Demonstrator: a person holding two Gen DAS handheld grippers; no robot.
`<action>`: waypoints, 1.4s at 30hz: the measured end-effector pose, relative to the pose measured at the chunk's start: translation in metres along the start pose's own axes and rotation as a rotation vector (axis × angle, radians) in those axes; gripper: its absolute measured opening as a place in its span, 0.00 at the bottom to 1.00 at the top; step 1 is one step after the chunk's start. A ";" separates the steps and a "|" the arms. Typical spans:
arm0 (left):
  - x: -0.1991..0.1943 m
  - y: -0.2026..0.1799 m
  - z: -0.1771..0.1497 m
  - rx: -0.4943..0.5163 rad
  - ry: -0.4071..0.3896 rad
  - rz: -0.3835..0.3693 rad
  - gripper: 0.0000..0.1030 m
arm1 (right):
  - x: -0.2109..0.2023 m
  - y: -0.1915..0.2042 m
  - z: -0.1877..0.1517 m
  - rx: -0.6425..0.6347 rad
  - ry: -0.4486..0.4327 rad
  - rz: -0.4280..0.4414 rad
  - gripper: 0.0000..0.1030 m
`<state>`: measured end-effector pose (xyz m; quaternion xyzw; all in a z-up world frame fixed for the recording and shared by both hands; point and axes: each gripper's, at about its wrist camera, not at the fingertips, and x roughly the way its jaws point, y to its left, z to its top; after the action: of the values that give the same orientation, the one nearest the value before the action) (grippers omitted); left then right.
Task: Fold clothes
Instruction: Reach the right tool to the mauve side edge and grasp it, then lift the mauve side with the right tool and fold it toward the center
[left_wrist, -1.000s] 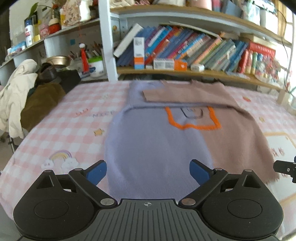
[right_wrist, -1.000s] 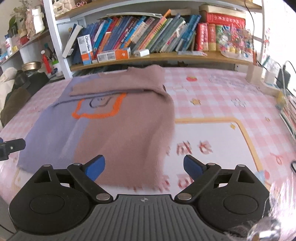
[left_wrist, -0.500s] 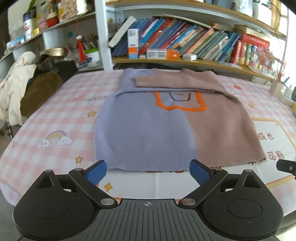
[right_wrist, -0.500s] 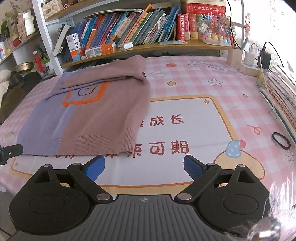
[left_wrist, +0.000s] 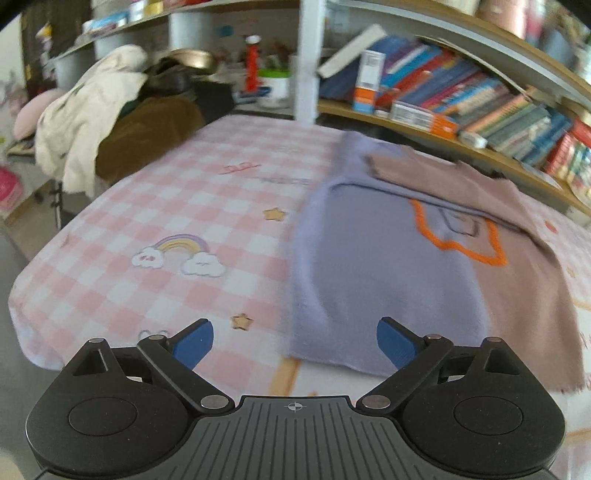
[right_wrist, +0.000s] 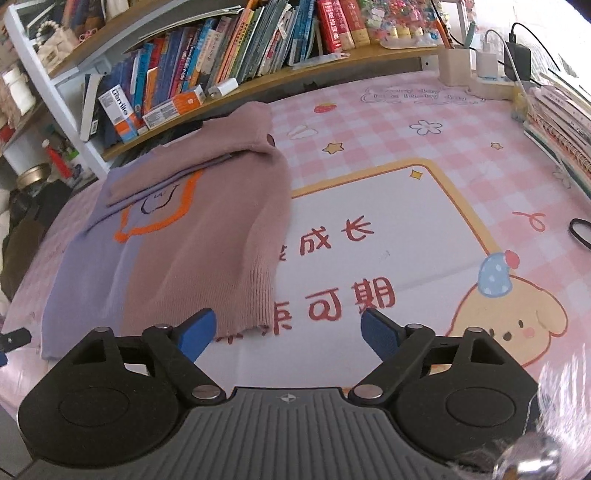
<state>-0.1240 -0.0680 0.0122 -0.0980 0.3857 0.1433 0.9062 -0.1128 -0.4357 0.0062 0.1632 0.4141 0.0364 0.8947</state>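
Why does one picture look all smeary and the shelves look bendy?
Left wrist view: the sweater and books are smeared, as from camera motion. Right wrist view: the sweater is sharper there. Both: the fisheye lens curves the shelf.

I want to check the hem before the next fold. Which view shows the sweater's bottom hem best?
The right wrist view: the sweater is sharp there and its ribbed hem shows clearly. In the left wrist view, the sweater is motion-blurred, its hem smeared.

My jaws carry blue pads on black arms. The sweater is lavender on its left half, dusty pink on its right, with an orange outline. The desk cover is pink-and-white checked.
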 end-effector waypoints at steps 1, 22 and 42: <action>0.004 0.004 0.001 -0.016 0.004 0.003 0.93 | 0.002 0.000 0.001 0.007 0.002 0.001 0.80; 0.058 0.016 0.019 -0.044 0.105 -0.091 0.34 | 0.039 0.008 0.017 0.096 0.049 0.000 0.16; 0.067 0.009 0.027 -0.003 0.125 -0.172 0.27 | 0.081 -0.010 0.067 0.296 0.011 0.091 0.35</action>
<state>-0.0646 -0.0390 -0.0187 -0.1407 0.4312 0.0594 0.8892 -0.0099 -0.4464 -0.0155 0.3116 0.4119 0.0166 0.8561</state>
